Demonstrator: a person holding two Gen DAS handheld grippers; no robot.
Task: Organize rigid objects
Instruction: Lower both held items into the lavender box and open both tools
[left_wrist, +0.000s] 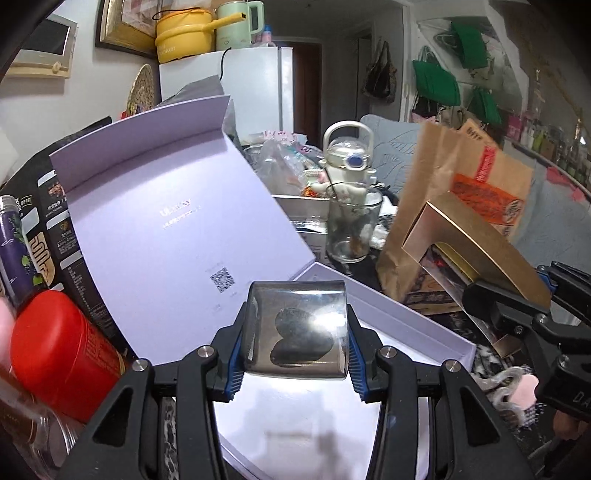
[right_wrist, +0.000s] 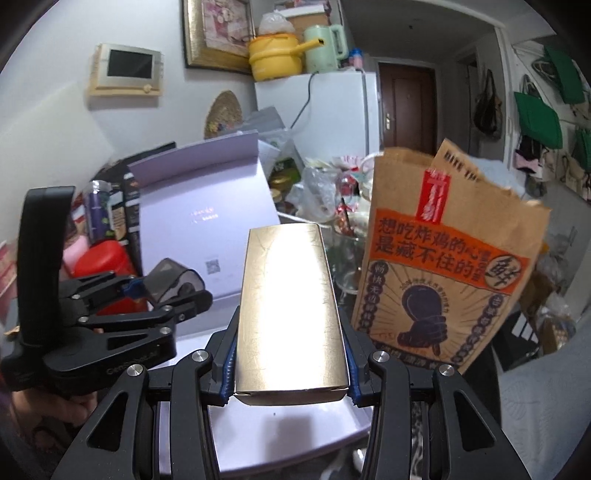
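Observation:
My left gripper (left_wrist: 295, 350) is shut on a smoky clear plastic case (left_wrist: 295, 328) with a dark heart-shaped piece inside; it hangs over the tray of an open lilac gift box (left_wrist: 155, 221). In the right wrist view the same case (right_wrist: 173, 278) and left gripper (right_wrist: 168, 291) sit at the left. My right gripper (right_wrist: 291, 362) is shut on a shiny gold carton (right_wrist: 288, 306), held above the box's near edge (right_wrist: 288, 435). From the left wrist view the gold carton (left_wrist: 476, 243) shows its open end at the right, with the right gripper (left_wrist: 517, 310) clamped on it.
A brown paper takeaway bag (right_wrist: 443, 258) stands right of the box. A red tin (left_wrist: 62, 354) and a purple can (left_wrist: 14, 251) crowd the left. A glass cup (left_wrist: 351, 229), a white bottle (left_wrist: 345, 162) and plastic clutter lie behind, before a white fridge (right_wrist: 332, 107).

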